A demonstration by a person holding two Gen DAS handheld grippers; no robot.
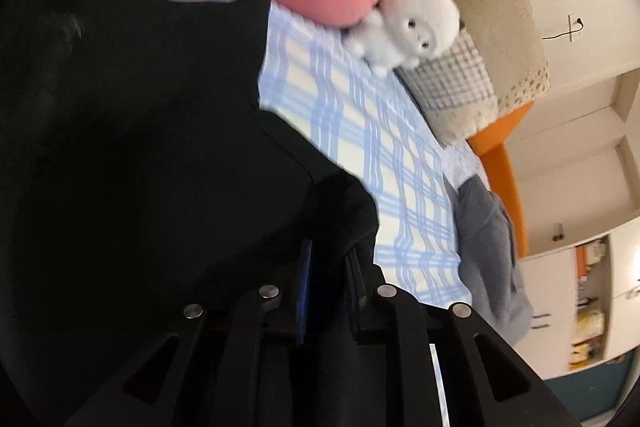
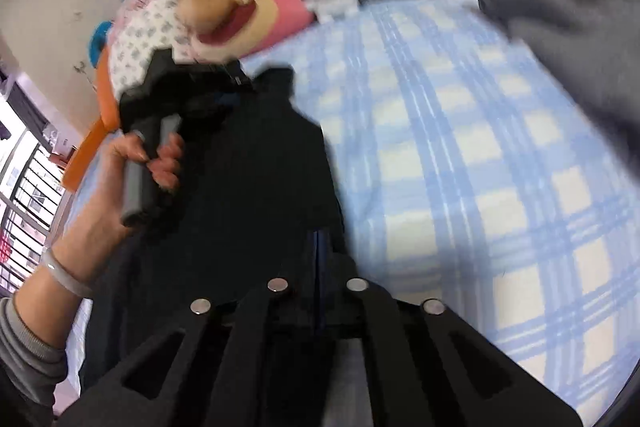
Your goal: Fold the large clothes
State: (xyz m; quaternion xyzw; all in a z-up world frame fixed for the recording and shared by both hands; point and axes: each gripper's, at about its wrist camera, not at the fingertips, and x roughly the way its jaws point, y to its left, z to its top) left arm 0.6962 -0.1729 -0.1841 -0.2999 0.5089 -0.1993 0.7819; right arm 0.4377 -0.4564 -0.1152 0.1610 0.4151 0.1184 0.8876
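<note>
Both grippers were down on the black garment [image 1: 132, 131], which lay across the checked sheet [image 1: 360, 131] beside the plush toys [image 1: 416, 27]. The left gripper [image 1: 328, 259] was nearly closed, pinching a bunched fold; the right gripper [image 2: 324, 247] was clamped on the cloth's edge, likely to carry it over for a fold.

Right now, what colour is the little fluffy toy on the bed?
White; the little fluffy toy shows best in the left wrist view.
</note>
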